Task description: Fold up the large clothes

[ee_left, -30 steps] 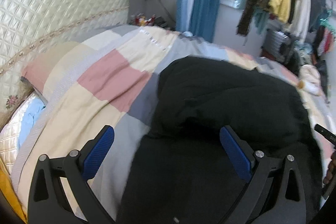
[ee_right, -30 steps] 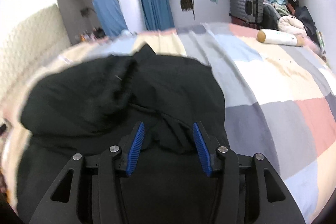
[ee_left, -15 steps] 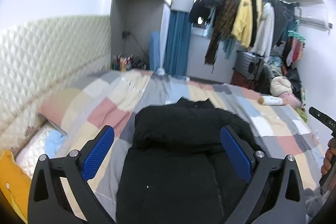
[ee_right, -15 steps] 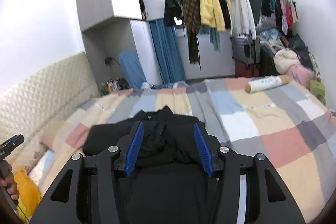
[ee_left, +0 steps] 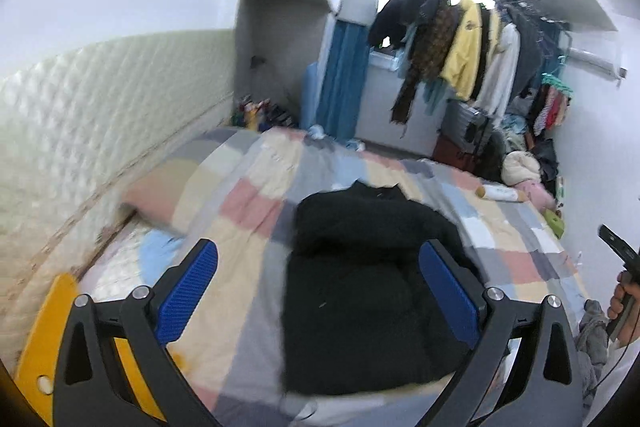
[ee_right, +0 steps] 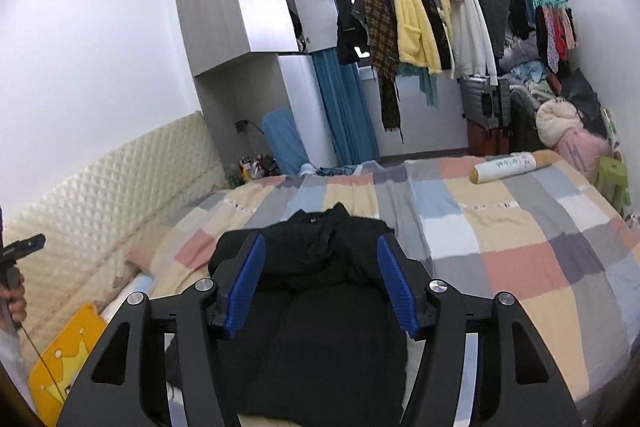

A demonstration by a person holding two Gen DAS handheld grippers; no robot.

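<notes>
Left view: a quilted headboard [ee_left: 100, 115] is lining the wall, and hung clothes [ee_left: 460, 55] are crowding the far rail. The left gripper [ee_left: 316, 291] is hanging spread wide, gripping nothing, above the coat [ee_left: 360, 287], which is lying folded, black and bulky on the checked bed [ee_left: 248, 203].

Right view: a roll [ee_right: 516, 165] is lying on the bed's far right. The right gripper [ee_right: 320, 287] is opening, jaws empty, over the coat [ee_right: 320, 347].

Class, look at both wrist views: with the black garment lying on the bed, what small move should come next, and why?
Probably lower both grippers back toward the black garment: it lies bunched on the patchwork bedspread, while the left gripper is open and empty and the right gripper, jaws opening, holds nothing.
</notes>
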